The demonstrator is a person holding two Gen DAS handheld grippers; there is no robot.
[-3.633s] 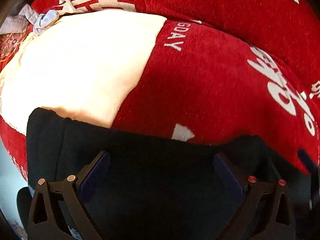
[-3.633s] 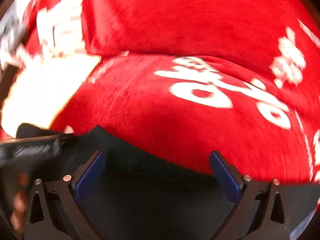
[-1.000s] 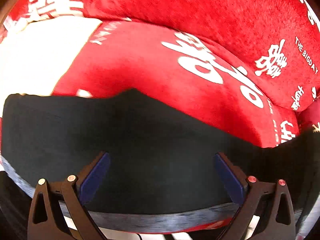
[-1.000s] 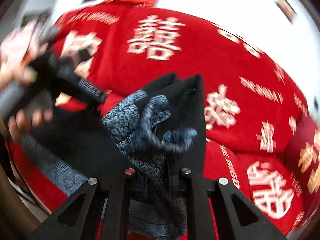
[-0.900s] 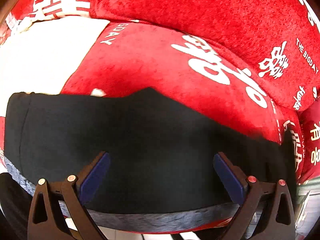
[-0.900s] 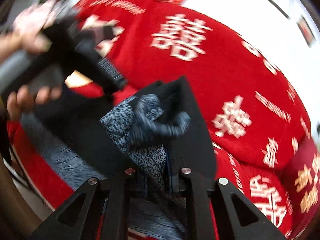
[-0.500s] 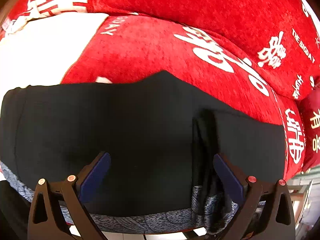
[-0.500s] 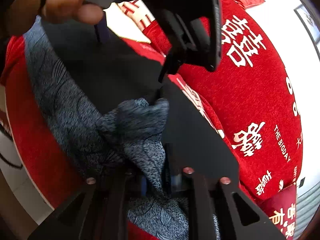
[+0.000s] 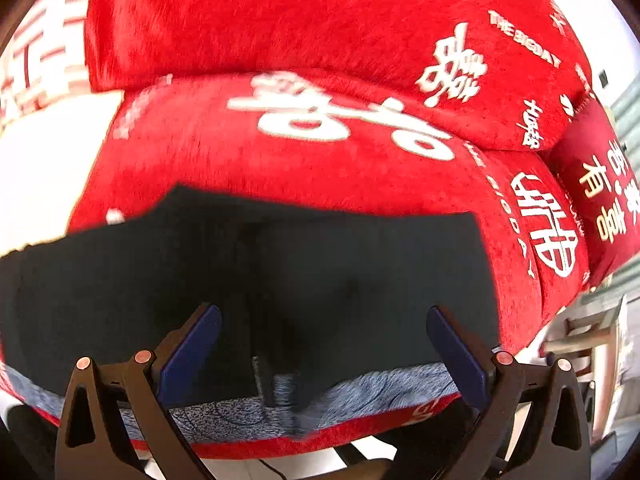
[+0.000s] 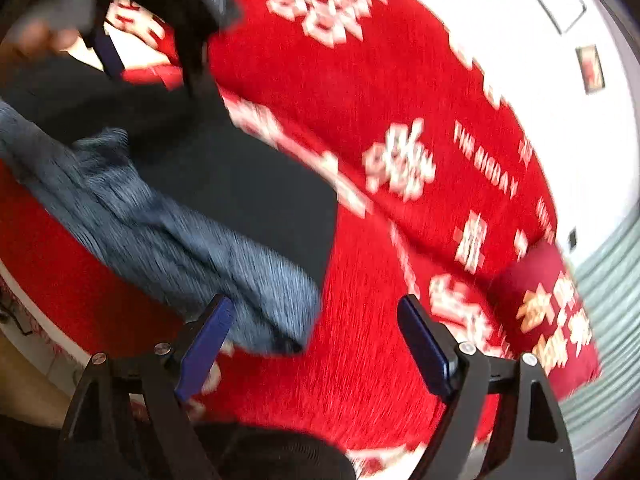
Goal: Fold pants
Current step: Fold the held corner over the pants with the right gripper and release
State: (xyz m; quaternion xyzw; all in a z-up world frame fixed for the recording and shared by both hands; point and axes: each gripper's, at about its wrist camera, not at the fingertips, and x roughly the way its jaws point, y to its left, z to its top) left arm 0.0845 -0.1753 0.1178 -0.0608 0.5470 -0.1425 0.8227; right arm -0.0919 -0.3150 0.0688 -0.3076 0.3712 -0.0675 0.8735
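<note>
Black pants with a grey patterned lining (image 9: pixel 280 272) lay flat on the red plush sofa cushion (image 9: pixel 280 160), one fold seemingly made. My left gripper (image 9: pixel 324 344) and right gripper (image 10: pixel 312 336) hovered with fingers spread, empty. Next I judged I needed to pinch an end and fold again.
</note>
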